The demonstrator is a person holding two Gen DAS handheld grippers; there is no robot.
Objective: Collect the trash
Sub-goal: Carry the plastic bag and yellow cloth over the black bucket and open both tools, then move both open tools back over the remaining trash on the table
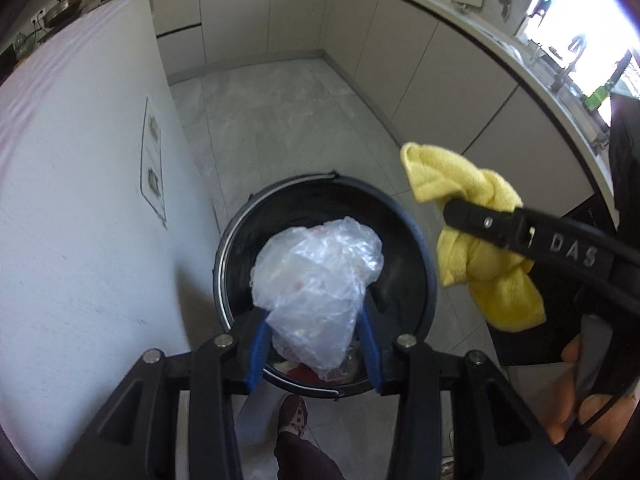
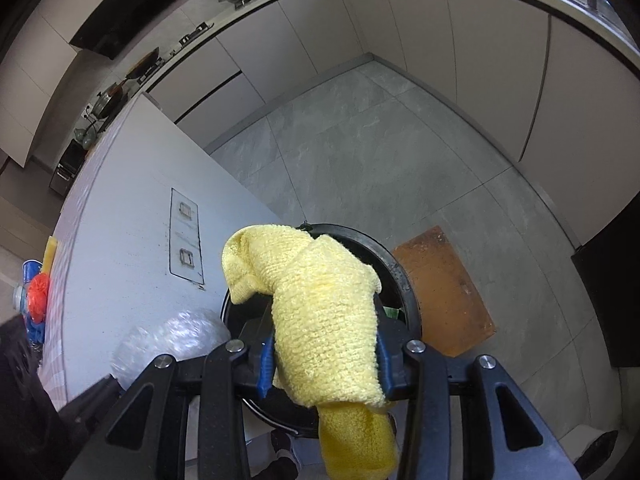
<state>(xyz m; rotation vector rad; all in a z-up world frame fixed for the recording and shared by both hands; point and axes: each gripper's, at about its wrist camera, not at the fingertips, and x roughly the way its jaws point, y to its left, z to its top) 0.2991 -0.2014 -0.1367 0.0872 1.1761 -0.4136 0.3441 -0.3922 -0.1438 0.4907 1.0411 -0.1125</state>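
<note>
Left gripper is clamped on a crumpled clear plastic bag, its blue pads pressing the bag from both sides, and it hangs directly over the mouth of the black trash bucket on the floor. That placement makes sense to me: held there, the bag should fall straight in once the jaws part, landing on the scraps already visible at the bottom. The bag has not been let go yet.

Beside it, the right gripper is pinched around a yellow cloth, which droops over and below the pads. It hovers above the bucket's right side, close to the left gripper but apart from it; I'd guess the cloth is simply being carried along, though whether it is meant for the bucket I cannot tell.

The bucket stands against the white side of the table, within easy reach. A brown mat lies on the grey tiled floor just beside it.
</note>
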